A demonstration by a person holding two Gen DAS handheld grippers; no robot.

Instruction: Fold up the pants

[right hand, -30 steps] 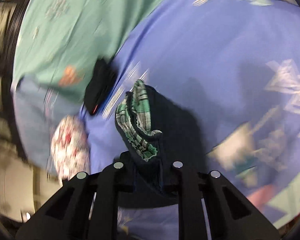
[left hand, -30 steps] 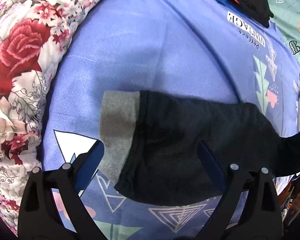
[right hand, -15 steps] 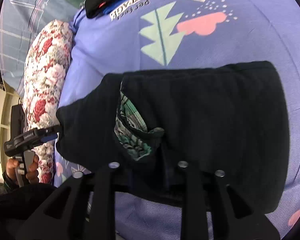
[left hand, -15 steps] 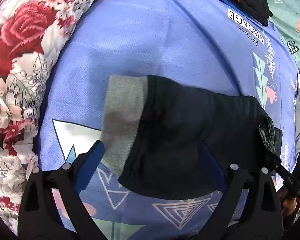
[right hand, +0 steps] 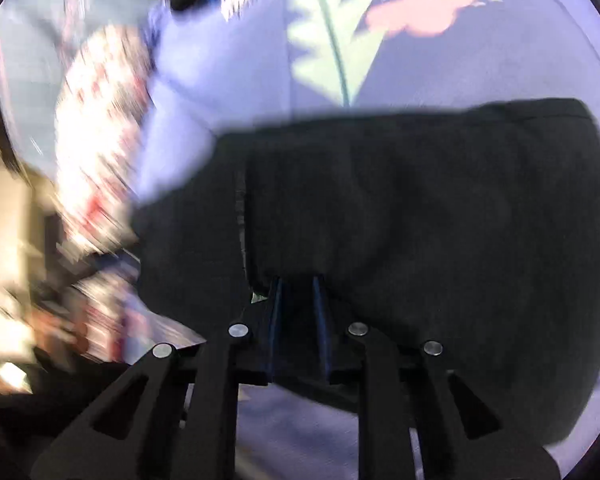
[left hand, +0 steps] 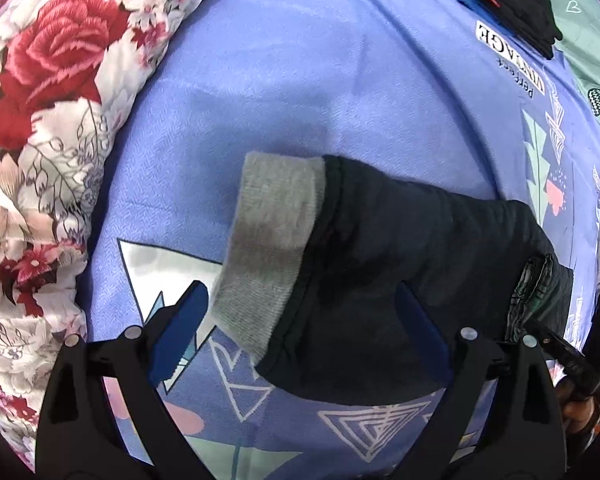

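Since a second ago we have swung the right gripper (right hand: pixel 296 300) down across the blue bedspread (left hand: pixel 320 80), carrying the far end of the pants (left hand: pixel 400 280) over onto the rest of them. Its jaws have just been closing again after a brief loosening, and dark cloth sits between the narrow blue pads, so we judge them pinching the pants' near edge.

We reckon one lengthwise fold is down: the dark pants lie doubled, the grey cuff (left hand: pixel 272 240) showing at the end toward the floral quilt (left hand: pixel 40 120) along the bed's edge. A further fold and smoothing probably remain.

Our left gripper (left hand: pixel 300 332) hangs spread wide above the cuff end, one pad over the bedspread, the other over dark cloth, pressing nothing.
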